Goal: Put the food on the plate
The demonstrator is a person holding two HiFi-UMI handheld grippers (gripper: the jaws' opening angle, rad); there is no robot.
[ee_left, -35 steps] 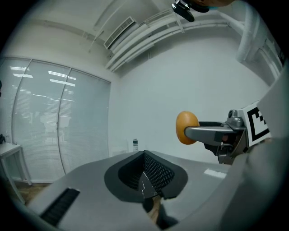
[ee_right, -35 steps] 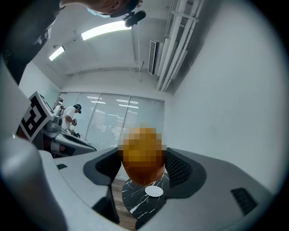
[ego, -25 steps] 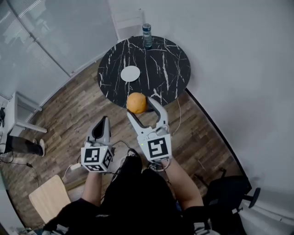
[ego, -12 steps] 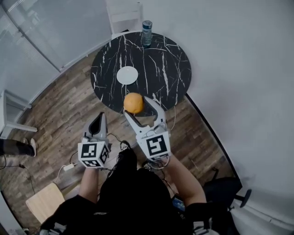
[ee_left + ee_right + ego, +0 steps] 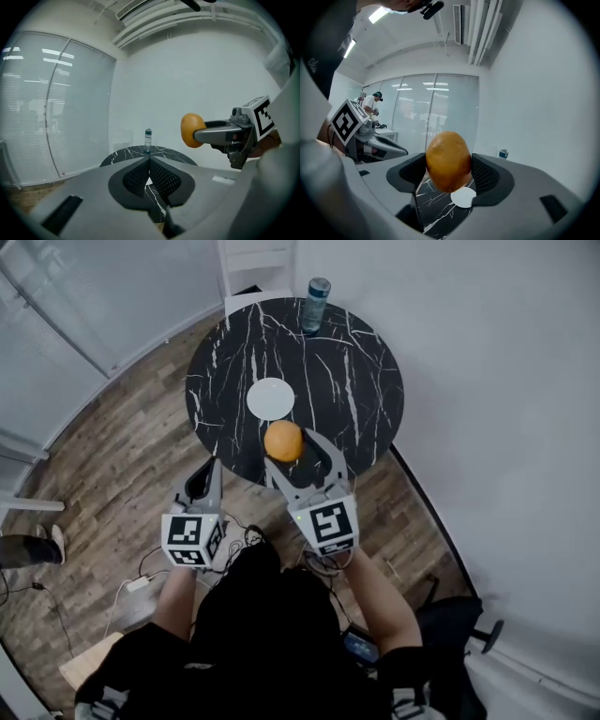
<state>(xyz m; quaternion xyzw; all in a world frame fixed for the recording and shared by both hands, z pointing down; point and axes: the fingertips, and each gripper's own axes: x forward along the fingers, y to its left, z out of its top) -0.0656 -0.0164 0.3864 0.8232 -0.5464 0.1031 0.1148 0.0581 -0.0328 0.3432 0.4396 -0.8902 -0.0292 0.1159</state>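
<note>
While the right gripper stays out of it, clamped on the orange food over the table's near edge, that food hides part of the plate at table centre. Left gripper, off the near edge: jaws together, empty.

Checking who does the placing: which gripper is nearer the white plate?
Right. The right gripper, gripping the orange food, is just short of the plate; the left gripper is farther back, near the table's edge.
</note>
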